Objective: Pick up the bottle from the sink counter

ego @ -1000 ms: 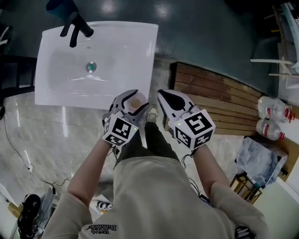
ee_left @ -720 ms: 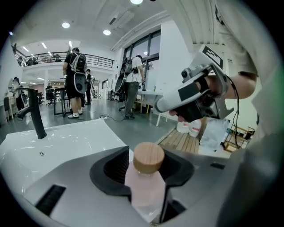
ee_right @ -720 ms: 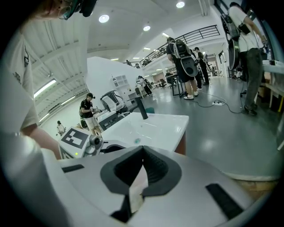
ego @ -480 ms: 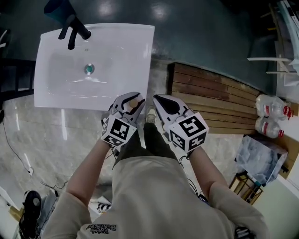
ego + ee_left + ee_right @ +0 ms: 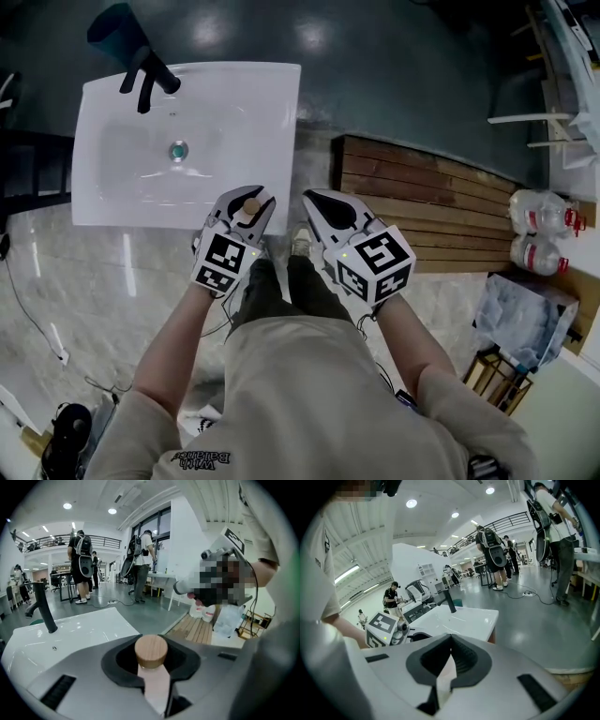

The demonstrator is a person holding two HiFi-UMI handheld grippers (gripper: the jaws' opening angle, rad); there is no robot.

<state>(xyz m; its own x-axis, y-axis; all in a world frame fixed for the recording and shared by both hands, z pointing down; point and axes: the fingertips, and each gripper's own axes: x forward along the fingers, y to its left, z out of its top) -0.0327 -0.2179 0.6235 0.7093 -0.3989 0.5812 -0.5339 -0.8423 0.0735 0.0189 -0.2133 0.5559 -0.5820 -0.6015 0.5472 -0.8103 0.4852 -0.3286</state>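
Closed in since a moment ago, left tongs (image 5: 251,199) clamp the upright bottle (image 5: 151,654), cap poking above; right tongs (image 5: 313,200) beside, shut, empty.

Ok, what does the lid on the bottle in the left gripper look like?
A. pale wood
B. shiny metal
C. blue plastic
A: the bottle, held between the jaws of the left gripper, which have just been closing on it, has a round pale wooden cap.
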